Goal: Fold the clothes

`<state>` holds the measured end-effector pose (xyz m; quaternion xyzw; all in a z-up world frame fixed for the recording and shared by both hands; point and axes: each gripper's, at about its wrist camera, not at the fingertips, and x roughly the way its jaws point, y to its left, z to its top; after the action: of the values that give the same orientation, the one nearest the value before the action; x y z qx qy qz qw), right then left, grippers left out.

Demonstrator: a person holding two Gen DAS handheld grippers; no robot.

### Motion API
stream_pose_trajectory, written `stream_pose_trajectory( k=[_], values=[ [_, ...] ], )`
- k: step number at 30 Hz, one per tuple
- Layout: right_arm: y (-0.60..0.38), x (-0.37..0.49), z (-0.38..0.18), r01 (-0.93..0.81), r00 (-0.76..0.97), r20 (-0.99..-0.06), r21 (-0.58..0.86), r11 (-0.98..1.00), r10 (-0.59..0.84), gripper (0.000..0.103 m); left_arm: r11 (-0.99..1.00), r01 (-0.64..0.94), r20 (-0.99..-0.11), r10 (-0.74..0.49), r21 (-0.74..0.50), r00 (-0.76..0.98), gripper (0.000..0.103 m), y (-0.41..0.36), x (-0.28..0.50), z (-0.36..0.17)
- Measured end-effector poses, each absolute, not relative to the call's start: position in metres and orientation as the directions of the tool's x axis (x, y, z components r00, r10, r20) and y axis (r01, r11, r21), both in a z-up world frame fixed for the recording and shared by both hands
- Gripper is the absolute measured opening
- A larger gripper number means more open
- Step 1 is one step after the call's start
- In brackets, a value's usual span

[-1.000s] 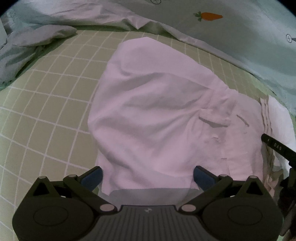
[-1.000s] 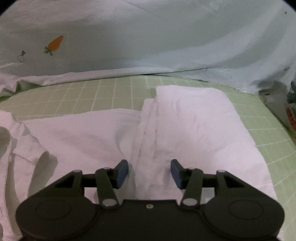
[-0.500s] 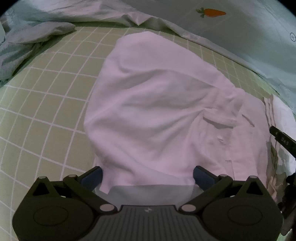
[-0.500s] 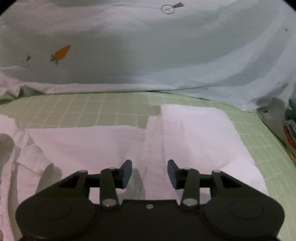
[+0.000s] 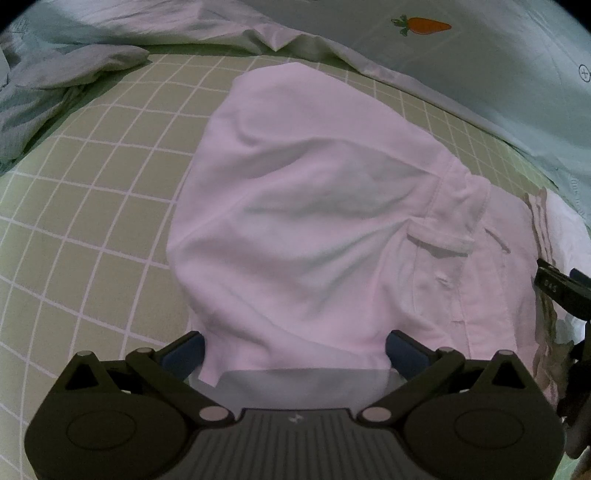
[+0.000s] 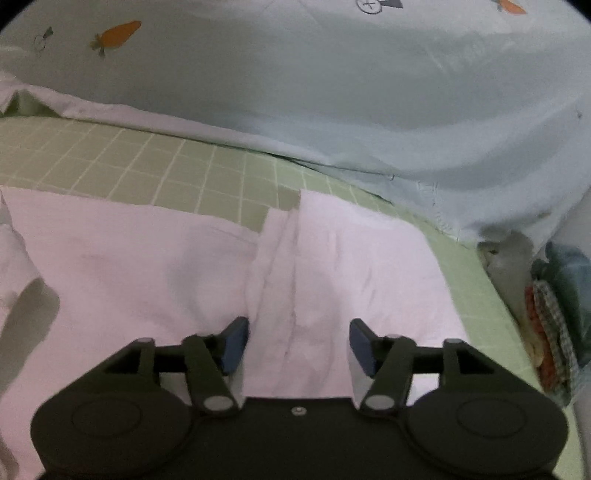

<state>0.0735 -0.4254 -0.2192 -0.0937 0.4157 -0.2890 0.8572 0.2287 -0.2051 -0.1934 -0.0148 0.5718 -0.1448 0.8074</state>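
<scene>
The pale pink shirt [image 5: 314, 221] lies spread on a bed under a green sheet [image 5: 92, 221] ruled with white grid lines. A rounded, billowed section fills the left wrist view, and a flatter part with a layered fold ridge [image 6: 277, 266] down its middle fills the right wrist view.

The left hand-held gripper [image 5: 295, 349] stands wide apart, with the shirt's near edge lying loosely between its fingers — nothing is pinched. The right hand-held gripper [image 6: 295, 345] is likewise released, its blue pads [image 6: 232, 343] straddling the ridge without pressing it.

Risks, as I judge them: if either gripper closes on only the top layer, the stacked layers at the ridge could slide apart and undo the crease. The domed section holds air and soft wrinkles, so a pull from 1 side would likely drag it askew rather than flatten it. The placket with its small button tab [image 5: 439, 243] could bunch into a lump under a fold.

The cloth looks thin, woven and matte, limp enough to drape. Its hems are straight; a stitched seam [image 5: 454, 192] runs beside the collar area. Behind it lies a pale blue quilt [image 6: 332, 92] printed with orange carrots [image 6: 118, 33], smooth and puffy. At the right edge sits a small pile of folded textiles [image 6: 550, 325], 1 checked.
</scene>
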Motion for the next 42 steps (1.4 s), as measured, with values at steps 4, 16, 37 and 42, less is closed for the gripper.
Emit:
stream_pose_trajectory(
  k=[4,16,37,42],
  values=[
    [-0.452,0.064,-0.212,0.489,0.514,-0.713,-0.213,0.846,-0.477,0.033,0.957,0.216,-0.918,-0.252,-0.191,0.305,0.103,-0.205,0.228,-0.194],
    [-0.425,-0.009,-0.134,0.484,0.663,-0.555,-0.195,0.853,-0.502,0.009,0.959,0.210,-0.917,-0.248,-0.188,0.311,0.103,-0.206,0.228,-0.193],
    [-0.449,-0.054,-0.162,0.444,0.644,-0.692,-0.008,0.896,-0.325,0.101,0.964,0.211,-0.919,-0.224,-0.160,0.325,0.103,-0.211,0.228,-0.195],
    [-0.506,-0.072,-0.179,0.554,0.558,-0.729,-0.029,0.832,-0.396,0.101,0.965,0.213,-0.921,-0.219,-0.155,0.323,0.103,-0.211,0.227,-0.196]
  ],
)
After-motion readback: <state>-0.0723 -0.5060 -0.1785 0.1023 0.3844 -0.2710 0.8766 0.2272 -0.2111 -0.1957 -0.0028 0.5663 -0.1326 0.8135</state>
